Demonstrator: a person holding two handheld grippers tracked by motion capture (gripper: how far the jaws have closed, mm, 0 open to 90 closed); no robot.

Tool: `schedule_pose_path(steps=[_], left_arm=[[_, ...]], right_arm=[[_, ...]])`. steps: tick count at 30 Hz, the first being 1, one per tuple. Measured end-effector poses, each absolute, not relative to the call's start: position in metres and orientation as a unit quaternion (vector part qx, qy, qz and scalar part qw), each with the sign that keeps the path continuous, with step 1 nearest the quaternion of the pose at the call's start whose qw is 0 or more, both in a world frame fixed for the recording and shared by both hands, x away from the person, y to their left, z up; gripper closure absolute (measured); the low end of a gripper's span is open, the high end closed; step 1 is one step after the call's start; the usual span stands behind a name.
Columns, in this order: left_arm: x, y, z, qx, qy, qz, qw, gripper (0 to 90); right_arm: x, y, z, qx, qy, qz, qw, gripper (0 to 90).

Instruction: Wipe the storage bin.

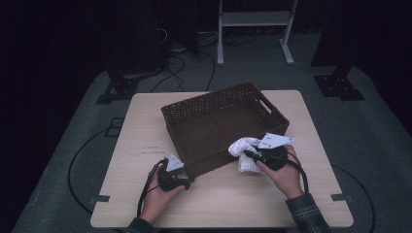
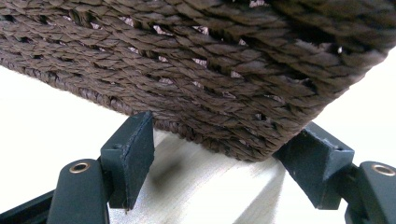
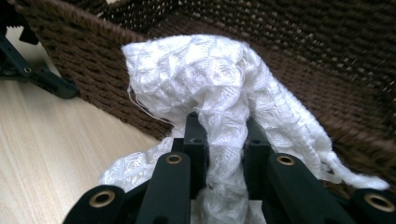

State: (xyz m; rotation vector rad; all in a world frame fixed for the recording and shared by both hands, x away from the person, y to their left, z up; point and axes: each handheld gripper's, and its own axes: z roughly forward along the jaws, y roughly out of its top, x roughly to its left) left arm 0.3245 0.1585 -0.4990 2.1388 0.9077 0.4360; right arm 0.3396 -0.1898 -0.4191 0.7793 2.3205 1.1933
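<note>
While right gripper (image 3: pixel 223 135) clamps white cloth (image 3: pixel 219 88) draped over basket (image 1: pixel 214 104) rim, left gripper (image 2: pixel 224 154) gapes.

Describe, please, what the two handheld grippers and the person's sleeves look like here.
Both grippers are black. The left gripper and right gripper each carry a pale grey three-cornered plate on top and trail a black cable toward the person. In the gripper views the jaws are matte black blocks on black links with brass-coloured rivets. The right sleeve is a dark plaid; the left sleeve is dark, its pattern unclear.
</note>
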Motion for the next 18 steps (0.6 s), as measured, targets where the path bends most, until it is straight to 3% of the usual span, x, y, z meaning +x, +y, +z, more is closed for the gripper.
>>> schedule_pose_path(steps=[18], left_arm=[[0.325, 0.159, -0.499, 0.838, 0.354, 0.171, 0.378, 27.7]], right_arm=[[0.355, -0.185, -0.448, 0.306, 0.849, 0.401, 0.160, 76.1]])
